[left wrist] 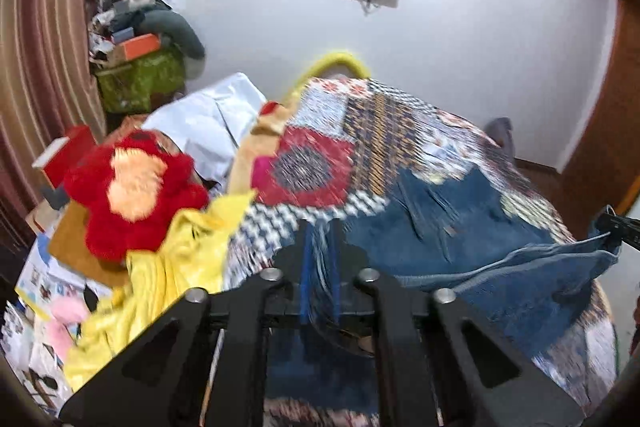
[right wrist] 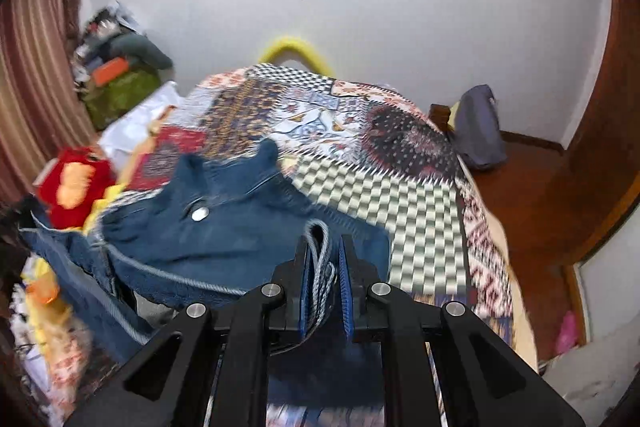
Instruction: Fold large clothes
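A pair of blue denim jeans (right wrist: 240, 227) lies spread across a bed (right wrist: 420, 203) covered in a busy patchwork quilt, the waist and metal button (right wrist: 199, 214) toward the near edge. The left gripper (left wrist: 320, 259) has its fingers pinching a frayed denim edge. The right gripper (right wrist: 326, 267) has its fingers closed on a thick folded seam or hem; from the left view it appears far right, holding cloth aloft.

Denim judges as heavy, limp and grippy — it will sag between the two holds rather than keep a shape, so thick seams, waistband or hems look the surest places to grasp.

Motion blur smears much of the fabric. Which part each gripper holds — leg or waist — cannot be told. A yellow cloth (left wrist: 160, 275) and a red plush toy (left wrist: 132, 187) crowd the bed's left side.
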